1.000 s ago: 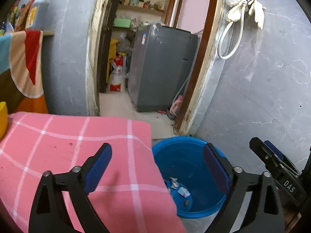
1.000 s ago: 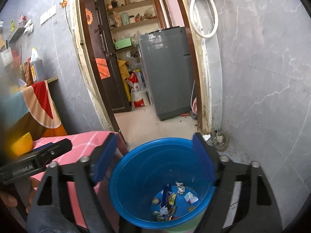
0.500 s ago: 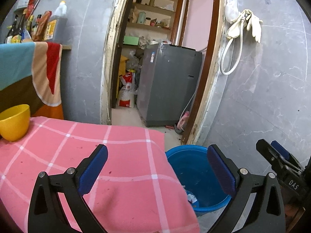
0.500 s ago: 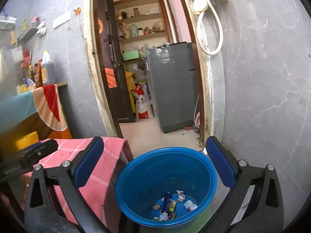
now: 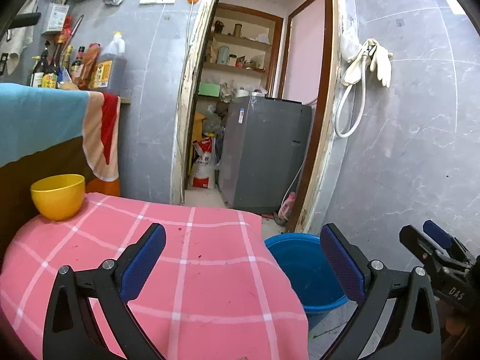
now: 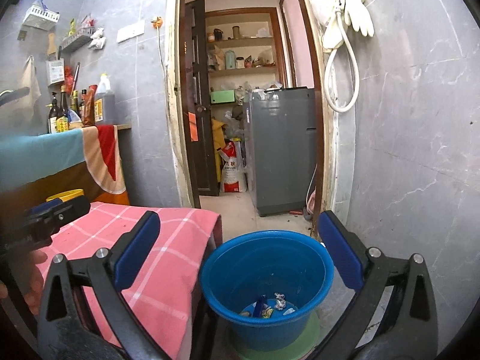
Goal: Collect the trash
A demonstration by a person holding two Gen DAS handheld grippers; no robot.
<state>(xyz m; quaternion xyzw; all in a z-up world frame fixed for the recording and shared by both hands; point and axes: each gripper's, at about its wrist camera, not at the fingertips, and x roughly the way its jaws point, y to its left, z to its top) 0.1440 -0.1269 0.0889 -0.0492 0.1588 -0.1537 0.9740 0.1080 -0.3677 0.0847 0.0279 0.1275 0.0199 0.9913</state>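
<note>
A blue bucket [image 6: 267, 270] stands on the floor beside the table's corner, with several crumpled wrappers [image 6: 277, 300] at its bottom. My right gripper [image 6: 238, 252] hovers above and behind the bucket, open, with nothing between its fingers. In the left wrist view my left gripper [image 5: 243, 261] is open and empty over the pink checked tablecloth [image 5: 195, 300], with the bucket [image 5: 300, 270] past the cloth's right edge. I see no loose trash on the cloth. Each gripper shows at the edge of the other's view: right gripper [image 5: 435, 249], left gripper [image 6: 51, 213].
A yellow bowl [image 5: 57, 195] sits at the table's far left corner. Behind it a counter draped with a towel [image 5: 99, 132] carries bottles [image 5: 105, 66]. An open doorway shows a grey appliance [image 5: 264, 153] and shelves. A grey tiled wall [image 6: 420, 150] closes the right side.
Both grippers have drawn back and risen away from the bucket, so more tablecloth and the yellow bowl show now. The right jaws opened a little wider.
</note>
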